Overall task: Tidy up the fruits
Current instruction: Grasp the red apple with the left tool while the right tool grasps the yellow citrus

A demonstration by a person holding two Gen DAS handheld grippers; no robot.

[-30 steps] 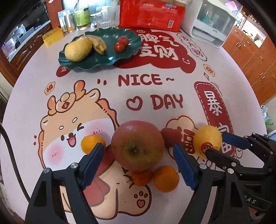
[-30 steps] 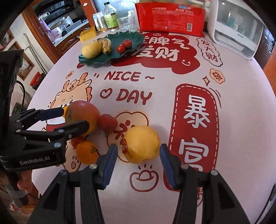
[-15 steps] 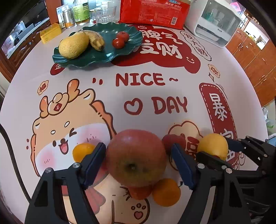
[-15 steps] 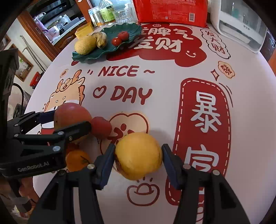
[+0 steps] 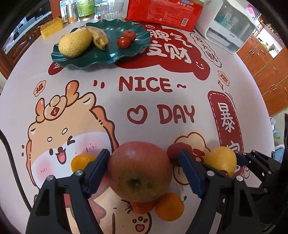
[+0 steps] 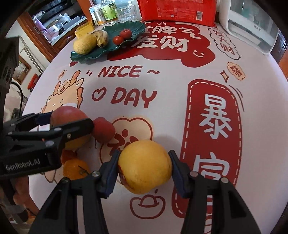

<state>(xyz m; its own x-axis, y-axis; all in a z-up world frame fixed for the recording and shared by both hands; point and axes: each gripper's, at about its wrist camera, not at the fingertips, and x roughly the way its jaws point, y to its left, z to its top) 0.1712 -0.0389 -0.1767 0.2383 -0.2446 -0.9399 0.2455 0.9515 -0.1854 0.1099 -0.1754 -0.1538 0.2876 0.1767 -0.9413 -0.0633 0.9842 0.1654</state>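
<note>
A big red apple point(image 5: 139, 171) lies on the printed tablecloth between the fingers of my left gripper point(image 5: 144, 154). The jaws are opening a little: the left pad touches the apple and a thin gap shows at the right pad. Beside it, my right gripper point(image 6: 144, 154) is closing on a yellow fruit point(image 6: 144, 165), and both pads touch its sides. A small red fruit point(image 5: 177, 151) and three oranges point(image 5: 169, 207) crowd round the apple. The green plate point(image 5: 111, 57) at the back holds a yellow-green fruit, a banana and two small red fruits.
Behind the plate stand a red package point(image 5: 163, 12), a white appliance point(image 5: 232, 30), a glass with jars point(image 5: 111, 9) and a yellow box point(image 5: 52, 28). Wooden cabinets lie beyond the table's right edge. The two grippers are close side by side.
Both grippers have sunk lower over their fruits, so the apple and the yellow fruit sit deeper between the fingers. The gaps beside the yellow fruit have closed.
</note>
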